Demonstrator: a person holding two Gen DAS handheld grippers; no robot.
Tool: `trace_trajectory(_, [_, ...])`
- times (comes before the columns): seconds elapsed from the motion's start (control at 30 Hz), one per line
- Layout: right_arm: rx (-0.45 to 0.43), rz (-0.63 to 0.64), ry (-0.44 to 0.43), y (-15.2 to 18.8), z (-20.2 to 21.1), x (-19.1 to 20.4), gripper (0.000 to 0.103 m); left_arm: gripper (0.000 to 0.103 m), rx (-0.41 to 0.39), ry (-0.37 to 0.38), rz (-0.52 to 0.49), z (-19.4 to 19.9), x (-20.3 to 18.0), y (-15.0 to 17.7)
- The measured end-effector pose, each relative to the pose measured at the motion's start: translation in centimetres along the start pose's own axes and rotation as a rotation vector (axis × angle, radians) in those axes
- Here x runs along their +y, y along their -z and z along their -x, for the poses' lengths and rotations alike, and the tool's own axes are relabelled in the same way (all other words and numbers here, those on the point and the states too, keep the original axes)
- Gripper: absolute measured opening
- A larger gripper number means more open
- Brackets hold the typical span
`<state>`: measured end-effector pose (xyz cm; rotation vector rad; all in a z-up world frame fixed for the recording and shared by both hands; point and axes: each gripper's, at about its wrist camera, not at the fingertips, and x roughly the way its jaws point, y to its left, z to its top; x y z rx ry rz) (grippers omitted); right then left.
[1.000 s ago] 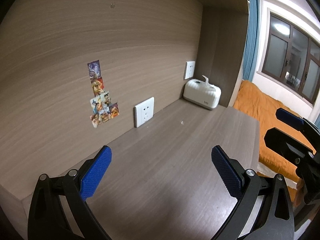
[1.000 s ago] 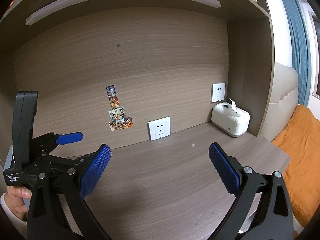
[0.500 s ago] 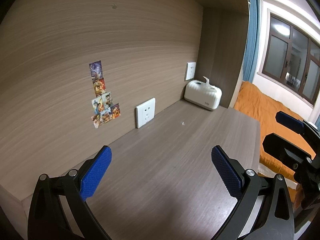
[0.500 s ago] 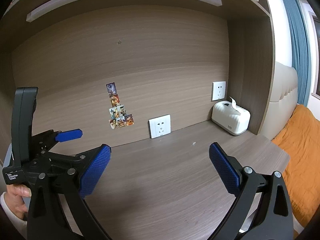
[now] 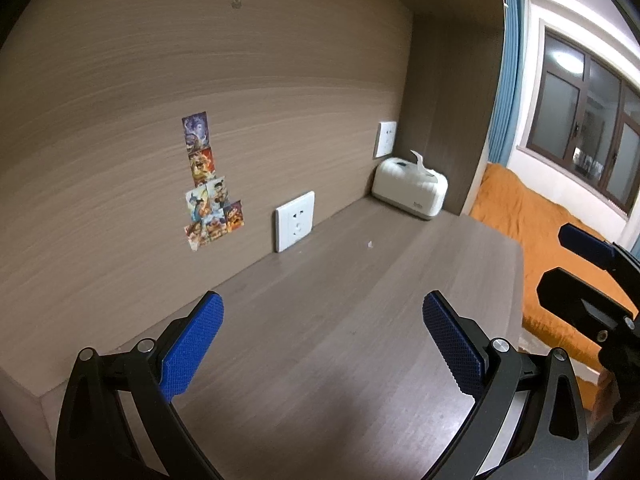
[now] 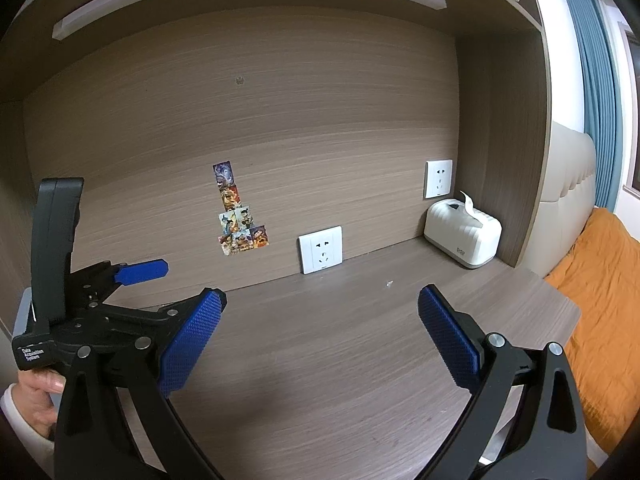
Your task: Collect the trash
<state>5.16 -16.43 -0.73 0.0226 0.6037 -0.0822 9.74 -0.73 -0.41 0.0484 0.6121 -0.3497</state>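
Observation:
A tiny white scrap lies on the brown wooden desk near the back wall; it also shows in the right wrist view. My left gripper is open and empty, held above the desk's near part, well short of the scrap. My right gripper is open and empty, also above the near desk. The left gripper also shows at the left of the right wrist view, and the right gripper shows at the right edge of the left wrist view.
A white tissue box stands in the back right corner of the desk. Two wall sockets and several stickers are on the back panel. A side panel bounds the desk at right. An orange bed lies beyond.
Both views have shifted slightly, so the back wall and tissue box sit a bit lower. Both grippers stay open and empty.

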Motion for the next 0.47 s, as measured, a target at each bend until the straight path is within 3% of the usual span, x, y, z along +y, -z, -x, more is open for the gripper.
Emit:
trace_trajectory(0.23, [0.007, 0.0, 0.003, 0.04, -0.28, 0.04, 0.098, 0.098, -0.007, -0.03, -0.026, -0.26, -0.06, -0.11])
trace_trajectory(0.47, [0.016, 0.007, -0.003, 0.01, -0.87, 0.46, 0.098, 0.098, 0.011, -0.001, -0.028, -0.95, 0.63, -0.01])
